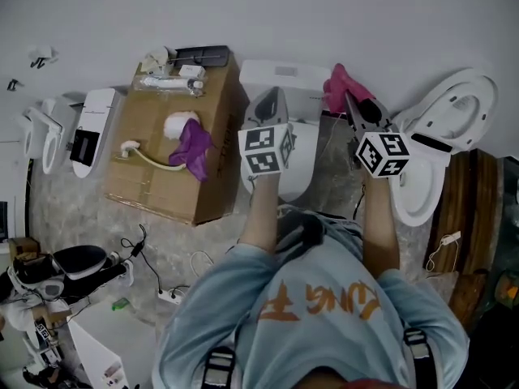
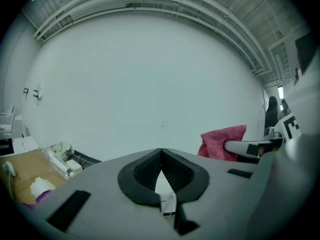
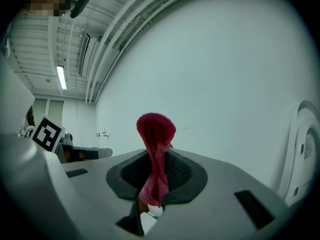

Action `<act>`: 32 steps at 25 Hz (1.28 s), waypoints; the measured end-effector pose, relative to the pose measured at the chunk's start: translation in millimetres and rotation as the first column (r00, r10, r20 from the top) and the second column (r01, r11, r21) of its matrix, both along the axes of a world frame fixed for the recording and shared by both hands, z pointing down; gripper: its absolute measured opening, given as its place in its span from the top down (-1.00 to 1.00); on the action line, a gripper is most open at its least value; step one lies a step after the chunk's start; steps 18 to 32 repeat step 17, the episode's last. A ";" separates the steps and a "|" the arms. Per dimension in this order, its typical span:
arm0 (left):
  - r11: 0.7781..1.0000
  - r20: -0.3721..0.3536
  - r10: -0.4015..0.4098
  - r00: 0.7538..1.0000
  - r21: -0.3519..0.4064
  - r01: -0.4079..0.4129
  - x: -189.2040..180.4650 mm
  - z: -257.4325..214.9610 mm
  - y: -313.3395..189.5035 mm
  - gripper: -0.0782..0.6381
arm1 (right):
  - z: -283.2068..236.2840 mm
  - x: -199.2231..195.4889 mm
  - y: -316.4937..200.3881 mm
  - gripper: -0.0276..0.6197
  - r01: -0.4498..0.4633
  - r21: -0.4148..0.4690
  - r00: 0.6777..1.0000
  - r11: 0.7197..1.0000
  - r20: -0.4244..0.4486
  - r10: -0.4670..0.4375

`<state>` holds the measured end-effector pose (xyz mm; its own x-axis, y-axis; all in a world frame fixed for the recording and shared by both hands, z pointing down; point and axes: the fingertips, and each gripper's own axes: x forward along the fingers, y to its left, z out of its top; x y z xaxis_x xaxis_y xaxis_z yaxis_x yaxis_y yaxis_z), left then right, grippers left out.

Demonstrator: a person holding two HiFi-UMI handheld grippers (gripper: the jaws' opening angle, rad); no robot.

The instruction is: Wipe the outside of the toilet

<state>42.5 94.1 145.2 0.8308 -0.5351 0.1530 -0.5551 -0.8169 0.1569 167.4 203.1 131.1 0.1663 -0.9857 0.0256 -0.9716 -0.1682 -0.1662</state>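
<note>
One step now: getting the cloth to the toilet; I think wiping has not started.
Next move: bring the cloth down onto the toilet's outside and rub.
Left gripper [image 2: 161, 153]: jaws pressed together, nothing in them.
Right gripper [image 3: 157, 156]: jaws squeezed tight on the pink cloth [image 3: 156, 129], which sticks up.
Toilet [image 1: 304, 164]: white, under both grippers, by the wall.
</note>
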 end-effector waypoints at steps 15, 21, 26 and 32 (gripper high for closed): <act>0.998 0.004 -0.059 0.998 0.020 0.059 -14.9 -1.1 -9.0 0.71 | -4.6 10.6 -4.4 0.66 -0.048 0.003 0.998 0.999 -0.049 0.049; 0.998 0.004 -0.066 0.998 0.024 0.066 -11.3 -2.3 -10.6 0.71 | -5.1 16.2 -6.3 0.66 -0.052 0.001 0.997 0.999 -0.057 0.052; 0.998 0.004 -0.066 0.998 0.024 0.066 -11.3 -2.3 -10.6 0.71 | -5.1 16.2 -6.3 0.66 -0.052 0.001 0.997 0.999 -0.057 0.052; 0.998 0.004 -0.066 0.998 0.024 0.066 -11.3 -2.3 -10.6 0.71 | -5.1 16.2 -6.3 0.66 -0.052 0.001 0.997 0.999 -0.057 0.052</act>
